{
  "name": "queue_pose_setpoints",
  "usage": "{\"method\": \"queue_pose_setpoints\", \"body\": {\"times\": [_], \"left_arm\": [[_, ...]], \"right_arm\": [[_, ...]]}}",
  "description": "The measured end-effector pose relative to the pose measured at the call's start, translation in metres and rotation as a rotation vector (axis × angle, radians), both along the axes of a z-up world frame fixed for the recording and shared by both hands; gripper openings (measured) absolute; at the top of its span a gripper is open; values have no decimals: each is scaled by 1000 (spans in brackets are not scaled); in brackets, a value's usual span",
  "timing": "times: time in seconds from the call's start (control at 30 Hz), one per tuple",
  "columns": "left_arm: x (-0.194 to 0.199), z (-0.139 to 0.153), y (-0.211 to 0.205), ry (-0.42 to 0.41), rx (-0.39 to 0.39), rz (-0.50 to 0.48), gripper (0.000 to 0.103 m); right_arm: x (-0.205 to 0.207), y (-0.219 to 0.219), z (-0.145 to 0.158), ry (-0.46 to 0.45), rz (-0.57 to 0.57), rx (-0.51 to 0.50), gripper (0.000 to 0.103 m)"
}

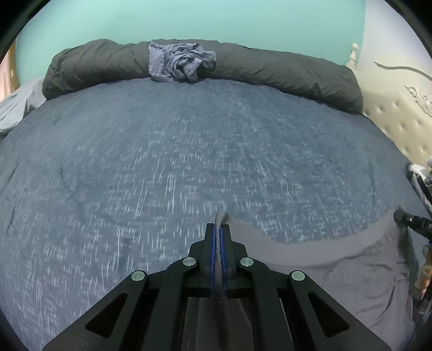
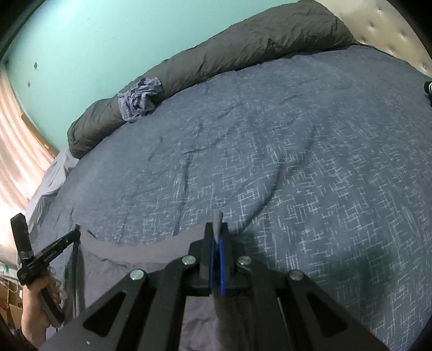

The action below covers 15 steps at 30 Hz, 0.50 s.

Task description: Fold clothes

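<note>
As we hold both tools over the bed (image 1: 162,162), the stock reads thus.

Item 1: left hand-held gripper (image 1: 219,229). Blue pads pressed together, pinching a tuft of grey cloth that sticks out past the tips. Also seen in the right wrist view (image 2: 77,229), at far left, w/ a hand (image 2: 40,305) round its handle.

Item 2: right hand-held gripper (image 2: 217,229). Pads pressed together on a 2nd tuft of the same cloth, which pokes up above the tips. Shows at the right edge of the left wrist view (image 1: 398,216), black, partly cut off.

Item 3: garment (image 1: 337,264), plain grey, the task's thing. Lies at the near edge of the bed, between our two tools; top hem hangs from one pinch to the other, sagging in the middle. Rest lies creased on the cover, running out of view below. Kind of garment: can't tell.

Item 4: bed cover, dark blue w/ white hatch marks, a few shallow wrinkles.

Item 5: duvet (image 1: 270,70), dark grey, rolled along the far side of the bed, against a teal wall (image 1: 189,21).

Item 6: blue cloth (image 1: 181,62), crumpled, draped over the roll, well apart from the garment.

Item 7: headboard (image 1: 399,121), cream, tufted, on the right.
</note>
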State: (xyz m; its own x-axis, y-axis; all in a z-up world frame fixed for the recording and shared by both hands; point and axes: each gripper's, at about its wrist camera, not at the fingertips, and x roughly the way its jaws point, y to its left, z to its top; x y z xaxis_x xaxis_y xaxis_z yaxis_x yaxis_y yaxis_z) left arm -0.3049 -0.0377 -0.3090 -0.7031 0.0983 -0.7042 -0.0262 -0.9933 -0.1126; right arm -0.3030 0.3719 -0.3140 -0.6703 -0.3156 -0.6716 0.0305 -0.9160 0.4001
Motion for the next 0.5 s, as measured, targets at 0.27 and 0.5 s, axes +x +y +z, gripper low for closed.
{"method": "queue_pose_setpoints", "body": {"times": [0.27,0.5], "left_arm": [[-4,-14,-9,-69,18,12,6],[4,-9,-12,-64,16,18,19]], "right_arm": [[-8,4,-8,-29,-17,-21,3],[-14,9,-8,-43,-43,-44,18]]}}
